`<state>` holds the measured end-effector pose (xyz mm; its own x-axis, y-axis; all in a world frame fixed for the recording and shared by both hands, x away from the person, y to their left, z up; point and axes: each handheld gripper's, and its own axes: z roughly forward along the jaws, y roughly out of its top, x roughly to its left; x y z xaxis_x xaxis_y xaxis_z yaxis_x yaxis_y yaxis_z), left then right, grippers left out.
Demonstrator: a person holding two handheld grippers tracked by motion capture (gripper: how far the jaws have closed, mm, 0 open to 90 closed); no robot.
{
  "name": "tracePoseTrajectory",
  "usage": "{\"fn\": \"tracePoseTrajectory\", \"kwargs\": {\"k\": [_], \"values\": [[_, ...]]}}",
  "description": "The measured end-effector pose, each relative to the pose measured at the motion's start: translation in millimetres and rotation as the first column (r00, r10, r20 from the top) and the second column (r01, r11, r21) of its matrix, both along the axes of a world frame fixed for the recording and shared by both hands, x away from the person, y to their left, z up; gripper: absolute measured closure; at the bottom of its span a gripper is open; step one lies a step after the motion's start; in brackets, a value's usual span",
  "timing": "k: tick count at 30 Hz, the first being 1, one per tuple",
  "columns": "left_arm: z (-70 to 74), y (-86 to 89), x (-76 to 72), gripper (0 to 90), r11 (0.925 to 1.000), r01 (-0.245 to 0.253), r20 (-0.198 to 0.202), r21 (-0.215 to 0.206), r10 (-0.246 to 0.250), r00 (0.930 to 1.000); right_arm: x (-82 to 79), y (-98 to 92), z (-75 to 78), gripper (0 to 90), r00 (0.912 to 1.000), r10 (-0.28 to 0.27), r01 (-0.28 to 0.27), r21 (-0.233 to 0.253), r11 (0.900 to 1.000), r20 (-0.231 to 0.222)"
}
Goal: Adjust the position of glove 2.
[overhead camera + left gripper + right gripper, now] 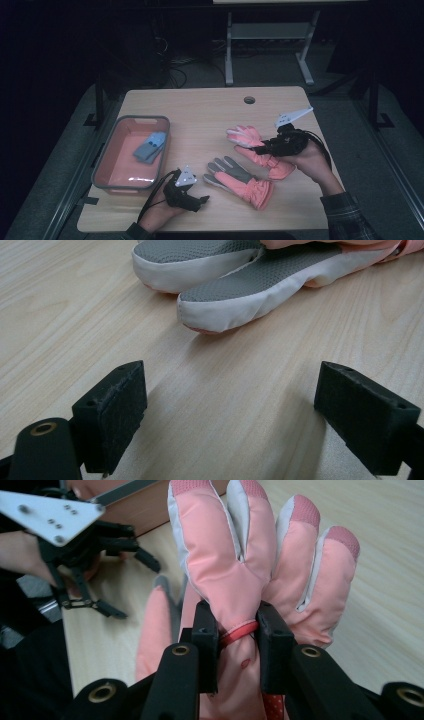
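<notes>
Two pink winter gloves are on the wooden table (pixel 200 107). One pink glove (pixel 250 142) (pixel 260 565) is raised at its middle by my right gripper (pixel 264 145) (pixel 238 630), whose jaws are shut on its fabric. The other glove (pixel 235 177) lies flat, grey palm up, its grey and white fingers (pixel 240 295) pointing at my left gripper (pixel 202 199) (pixel 230 410). That gripper sits open just short of the fingertips, low over the table, holding nothing.
A grey-rimmed tub (pixel 102 170) with an orange inside stands at the left of the table and holds a folded blue-grey item (pixel 150 146). A round cable hole (pixel 249 100) is near the far edge. A white frame (pixel 270 45) stands on the floor beyond.
</notes>
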<state>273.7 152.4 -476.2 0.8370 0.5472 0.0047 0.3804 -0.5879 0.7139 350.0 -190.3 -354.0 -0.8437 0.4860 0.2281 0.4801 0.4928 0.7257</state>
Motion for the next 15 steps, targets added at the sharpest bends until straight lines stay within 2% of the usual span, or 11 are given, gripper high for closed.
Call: {"fn": "tracePoseTrajectory", "kwargs": {"k": [8,15], "values": [[-0.1,-0.1,0.0,12.8,1.0000,-0.001,0.001,-0.001,0.001,1.0000,-6.3,22.9,-6.0,73.8,0.9977,0.066,-0.066,-0.013,0.998,-0.014],[0.0,0.0,-0.1,12.8,1.0000,-0.001,0.000,-0.001,0.001,1.0000,-12.1,35.3,-8.9,73.6,0.9947,0.100,-0.101,-0.021,0.995,-0.023]]}}
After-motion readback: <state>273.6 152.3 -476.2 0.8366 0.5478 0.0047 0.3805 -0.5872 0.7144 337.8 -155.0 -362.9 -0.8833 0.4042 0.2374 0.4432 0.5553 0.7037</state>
